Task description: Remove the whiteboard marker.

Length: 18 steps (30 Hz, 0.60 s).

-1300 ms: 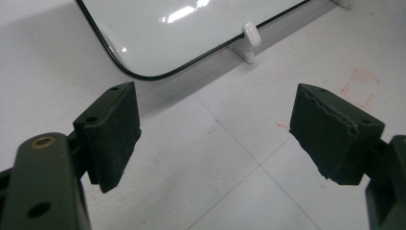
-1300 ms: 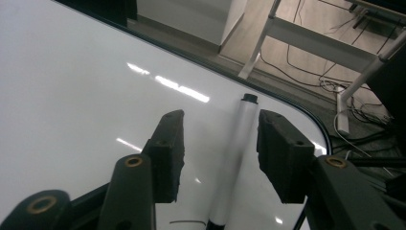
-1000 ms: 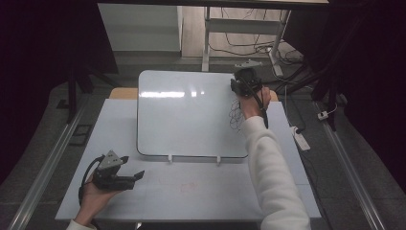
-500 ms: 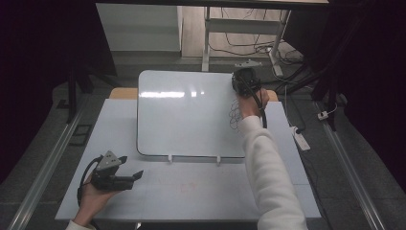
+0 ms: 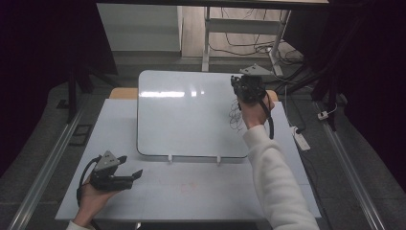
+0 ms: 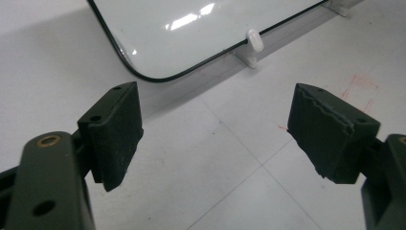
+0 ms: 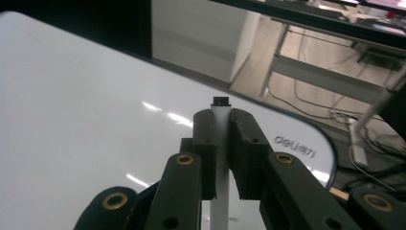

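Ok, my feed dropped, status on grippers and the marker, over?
Right gripper shut on white marker, over whiteboard far right corner. Left gripper open, idle over table. Black scribble on board. Nothing in the way.

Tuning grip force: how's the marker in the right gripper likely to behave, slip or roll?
The marker looks stiff and slim, so probably light. Its smooth white barrel may slip or pivot between the right gripper's pads, which clamp a short stretch of it. Set down on the glossy whiteboard, a round barrel would likely roll.
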Each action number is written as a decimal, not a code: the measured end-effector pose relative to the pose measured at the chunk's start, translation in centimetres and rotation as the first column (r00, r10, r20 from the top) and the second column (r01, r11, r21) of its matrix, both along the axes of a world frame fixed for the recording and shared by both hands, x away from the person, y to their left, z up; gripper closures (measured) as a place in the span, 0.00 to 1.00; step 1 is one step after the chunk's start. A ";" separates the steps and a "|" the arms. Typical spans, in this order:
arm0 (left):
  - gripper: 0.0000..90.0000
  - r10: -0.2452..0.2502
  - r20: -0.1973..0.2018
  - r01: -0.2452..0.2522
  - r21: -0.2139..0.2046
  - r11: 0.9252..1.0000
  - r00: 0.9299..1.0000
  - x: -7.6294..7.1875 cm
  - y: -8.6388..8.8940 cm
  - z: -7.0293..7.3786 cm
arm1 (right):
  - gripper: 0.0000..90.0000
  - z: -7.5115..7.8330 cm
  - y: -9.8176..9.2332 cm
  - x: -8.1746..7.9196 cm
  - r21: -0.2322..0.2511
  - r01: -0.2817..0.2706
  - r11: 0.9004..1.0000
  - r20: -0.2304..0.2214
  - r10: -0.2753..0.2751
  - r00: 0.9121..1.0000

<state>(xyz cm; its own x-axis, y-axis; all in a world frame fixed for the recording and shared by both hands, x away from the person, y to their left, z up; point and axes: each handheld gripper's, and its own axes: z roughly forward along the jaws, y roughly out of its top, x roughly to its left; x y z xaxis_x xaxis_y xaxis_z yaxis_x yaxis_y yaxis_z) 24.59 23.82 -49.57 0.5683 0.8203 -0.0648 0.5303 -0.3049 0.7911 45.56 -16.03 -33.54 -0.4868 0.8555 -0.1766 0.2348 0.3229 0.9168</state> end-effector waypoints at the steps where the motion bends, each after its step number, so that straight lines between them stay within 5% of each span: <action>1: 0.23 -0.003 0.002 0.003 -0.006 1.000 1.000 0.1 -0.1 0.1 | 0.90 -0.1 0.0 -0.5 0.004 -0.015 1.000 0.004 0.015 1.000; 6: 0.26 -0.039 0.019 0.040 -0.039 0.998 0.999 0.7 -1.7 1.1 | 0.90 -1.2 0.3 -3.6 0.062 -0.107 0.992 0.004 0.107 0.994; 13: 0.30 -0.111 0.059 0.115 -0.077 0.990 0.992 2.3 -5.2 3.1 | 0.90 -3.9 1.6 -7.7 0.081 -0.229 0.970 -0.015 0.231 0.973; 17: 0.32 -0.163 0.077 0.170 -0.101 0.980 0.984 3.6 -7.9 4.3 | 0.90 -5.2 2.2 -9.3 0.081 -0.278 0.957 -0.026 0.281 0.959; 18: 0.33 -0.187 0.076 0.196 -0.124 0.973 0.979 4.2 -9.1 4.7 | 0.90 -5.5 2.3 -9.6 0.087 -0.285 0.954 -0.026 0.288 0.957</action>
<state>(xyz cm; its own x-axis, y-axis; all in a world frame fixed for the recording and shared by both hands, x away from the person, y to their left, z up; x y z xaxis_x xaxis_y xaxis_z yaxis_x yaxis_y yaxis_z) 28.83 14.76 -44.83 0.7203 0.6827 -0.1227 0.4197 -0.2882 0.8607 35.96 -13.71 -39.02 -0.7188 0.6896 -0.0884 0.1787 0.3061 0.9351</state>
